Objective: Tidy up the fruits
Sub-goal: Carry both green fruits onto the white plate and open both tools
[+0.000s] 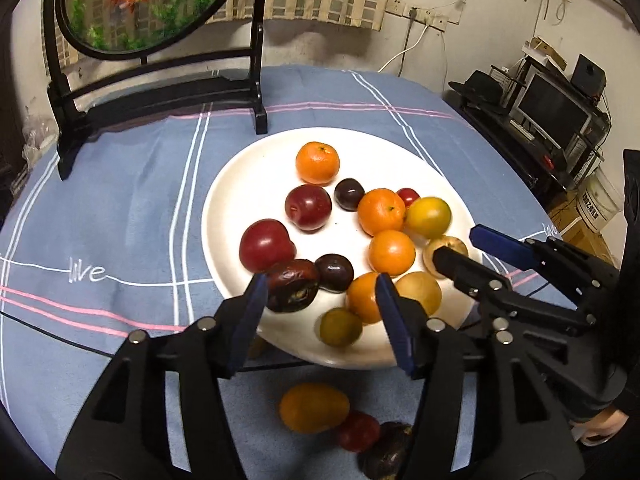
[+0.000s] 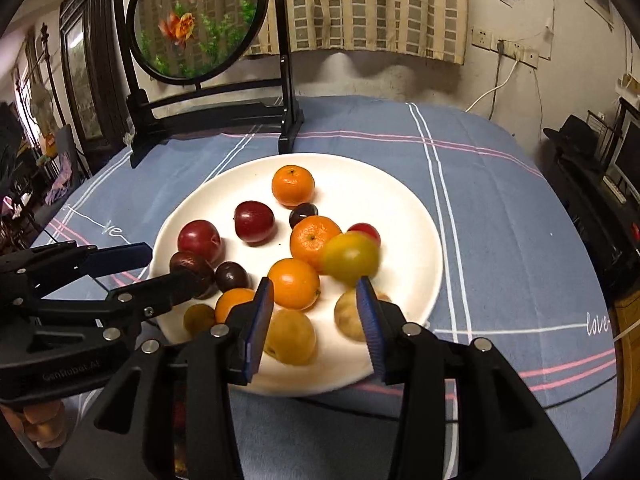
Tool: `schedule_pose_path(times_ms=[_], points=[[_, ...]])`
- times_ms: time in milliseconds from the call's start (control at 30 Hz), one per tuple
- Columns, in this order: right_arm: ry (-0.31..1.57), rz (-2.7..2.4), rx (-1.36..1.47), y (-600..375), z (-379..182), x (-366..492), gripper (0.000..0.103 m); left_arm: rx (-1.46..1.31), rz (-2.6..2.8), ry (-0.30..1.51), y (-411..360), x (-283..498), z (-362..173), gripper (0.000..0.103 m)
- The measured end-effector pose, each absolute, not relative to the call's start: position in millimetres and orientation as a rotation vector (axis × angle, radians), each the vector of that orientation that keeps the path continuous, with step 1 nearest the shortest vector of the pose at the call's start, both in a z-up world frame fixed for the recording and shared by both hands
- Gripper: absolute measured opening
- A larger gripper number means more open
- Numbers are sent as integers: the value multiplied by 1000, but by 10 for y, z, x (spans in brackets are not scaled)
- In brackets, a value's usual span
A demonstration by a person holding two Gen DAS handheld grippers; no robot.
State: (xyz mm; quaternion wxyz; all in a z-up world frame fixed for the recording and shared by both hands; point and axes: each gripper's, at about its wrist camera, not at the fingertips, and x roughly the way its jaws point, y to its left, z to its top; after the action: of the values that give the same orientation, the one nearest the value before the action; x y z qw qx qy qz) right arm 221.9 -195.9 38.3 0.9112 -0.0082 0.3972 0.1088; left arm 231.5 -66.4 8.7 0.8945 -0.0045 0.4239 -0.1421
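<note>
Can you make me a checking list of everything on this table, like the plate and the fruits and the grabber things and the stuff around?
Surface: round table under a blue checked cloth.
Job's things: white plate holding oranges, red plums, dark plums and yellow fruits; three fruits lie on the cloth, off the plate.
Clutter: goldfish screen on a black stand behind the plate.
Grippers: left gripper open at the plate's near edge, empty; right gripper open over the yellow fruits, empty.
Cables: white cable from the wall sockets down behind the table.
Surroundings: curtain, monitor and black hat on the right.
</note>
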Motion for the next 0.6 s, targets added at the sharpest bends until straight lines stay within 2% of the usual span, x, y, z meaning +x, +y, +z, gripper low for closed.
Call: schedule_pose_path(times_ms=[300,600], points=[[844,246,37,-2061,434,1828,43,1,-291,871,-555,1996,157,68],[927,397,-52,-1603,234,1265,43,-8,-255,891,-337,1671,58,76]])
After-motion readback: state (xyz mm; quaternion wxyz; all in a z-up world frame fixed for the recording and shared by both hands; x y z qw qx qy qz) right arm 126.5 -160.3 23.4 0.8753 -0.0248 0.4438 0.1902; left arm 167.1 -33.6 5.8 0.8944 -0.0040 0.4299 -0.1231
